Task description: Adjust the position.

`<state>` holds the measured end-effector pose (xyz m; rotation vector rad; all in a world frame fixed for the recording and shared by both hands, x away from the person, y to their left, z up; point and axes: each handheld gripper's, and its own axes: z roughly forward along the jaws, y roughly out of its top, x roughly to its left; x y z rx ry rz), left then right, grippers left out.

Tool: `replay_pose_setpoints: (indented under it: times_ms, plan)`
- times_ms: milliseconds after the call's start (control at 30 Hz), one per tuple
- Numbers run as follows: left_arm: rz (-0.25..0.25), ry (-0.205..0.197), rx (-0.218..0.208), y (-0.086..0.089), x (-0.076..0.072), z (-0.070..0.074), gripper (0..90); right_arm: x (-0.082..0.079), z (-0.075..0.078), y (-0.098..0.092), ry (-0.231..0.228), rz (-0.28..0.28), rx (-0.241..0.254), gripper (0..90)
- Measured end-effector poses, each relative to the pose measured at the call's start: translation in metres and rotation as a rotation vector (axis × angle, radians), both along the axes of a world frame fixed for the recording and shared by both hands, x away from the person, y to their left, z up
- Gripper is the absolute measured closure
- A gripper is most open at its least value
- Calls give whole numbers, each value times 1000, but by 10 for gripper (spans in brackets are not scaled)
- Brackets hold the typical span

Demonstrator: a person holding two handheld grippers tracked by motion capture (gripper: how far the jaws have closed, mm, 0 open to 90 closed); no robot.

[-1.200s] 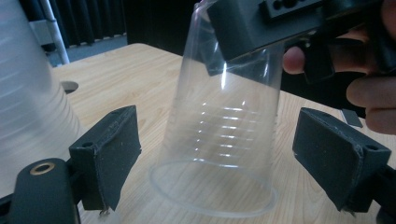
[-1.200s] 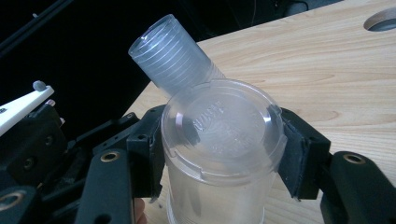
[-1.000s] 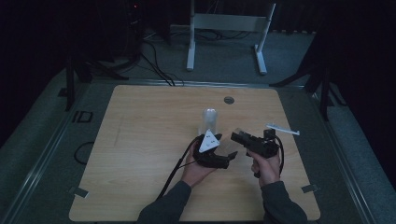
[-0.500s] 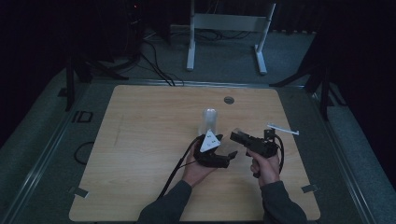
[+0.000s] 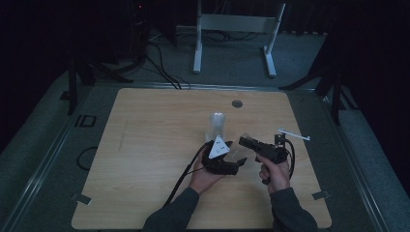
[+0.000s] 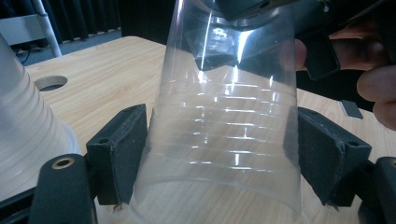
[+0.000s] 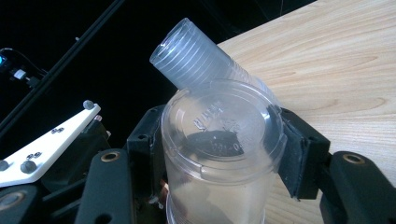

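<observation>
Above the tabletop (image 5: 145, 145), both grippers' jaws clamp one clear cup (image 6: 224, 140); squeeze lightly and pull straight, sparing its thin wall.

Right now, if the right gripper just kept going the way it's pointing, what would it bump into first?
Probably the left gripper: in the high view the right gripper, shut on the clear cup, points toward it, close by. The cup stack stands beyond. Depth is unclear.

The bench (image 5: 145, 159) is pale wood with a fine grain. Both cups are clear plastic ringed with faint ridges: the held cup (image 6: 224, 135) and the frosted-looking stack (image 5: 217, 126) at twelve o'clock. The left gripper (image 5: 231, 162) and right gripper (image 5: 246, 143) are black; the left's plate (image 5: 219, 146) is white-grey.
</observation>
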<state>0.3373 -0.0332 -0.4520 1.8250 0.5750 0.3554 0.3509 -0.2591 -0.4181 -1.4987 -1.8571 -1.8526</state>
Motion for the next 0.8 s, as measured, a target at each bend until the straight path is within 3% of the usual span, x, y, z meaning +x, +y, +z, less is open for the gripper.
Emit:
replay_pose_setpoints:
  times_ms: [400,533,800]
  plan:
    - [4,-9,3,0,-1,1,278,1,-2,-2,8,8,19,411]
    - [-5,-8,5,0,-1,0,283,0,1,-1,-19,15,-26,386]
    - [2,-12,16,0,-2,1,289,-1,3,0,-22,9,-53,349]
